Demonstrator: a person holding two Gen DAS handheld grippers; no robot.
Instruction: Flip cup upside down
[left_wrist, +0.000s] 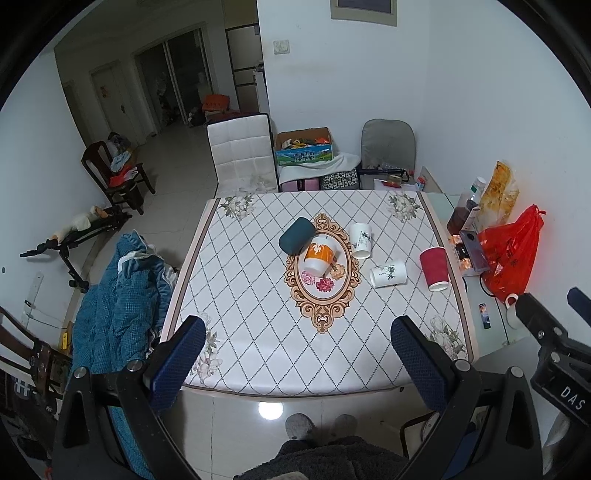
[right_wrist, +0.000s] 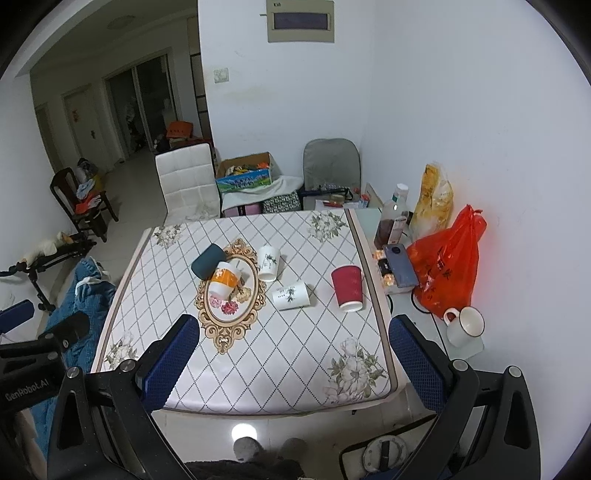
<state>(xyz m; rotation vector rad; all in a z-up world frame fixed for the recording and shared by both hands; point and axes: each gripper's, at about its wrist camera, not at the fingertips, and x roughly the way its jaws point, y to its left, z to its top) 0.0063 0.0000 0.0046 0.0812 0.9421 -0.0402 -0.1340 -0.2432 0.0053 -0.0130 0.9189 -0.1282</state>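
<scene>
Several cups sit on the patterned table (left_wrist: 258, 332). A red cup (left_wrist: 434, 268) (right_wrist: 347, 287) stands upside down near the right edge. A white cup with a bamboo print (left_wrist: 360, 240) (right_wrist: 268, 263) also stands upside down. A second bamboo cup (left_wrist: 388, 273) (right_wrist: 291, 295) lies on its side. An orange-and-white cup (left_wrist: 319, 254) (right_wrist: 224, 284) leans tilted against a dark teal cup (left_wrist: 296, 236) (right_wrist: 208, 261). My left gripper (left_wrist: 297, 363) and right gripper (right_wrist: 293, 363) are open and empty, held high over the table's near edge.
A red plastic bag (right_wrist: 447, 271), a phone (right_wrist: 400, 269), a bottle (right_wrist: 391, 216) and a white mug (right_wrist: 464, 326) crowd the side surface on the right. A white chair (left_wrist: 242, 155) stands behind the table. A blue jacket (left_wrist: 122, 295) lies at the left.
</scene>
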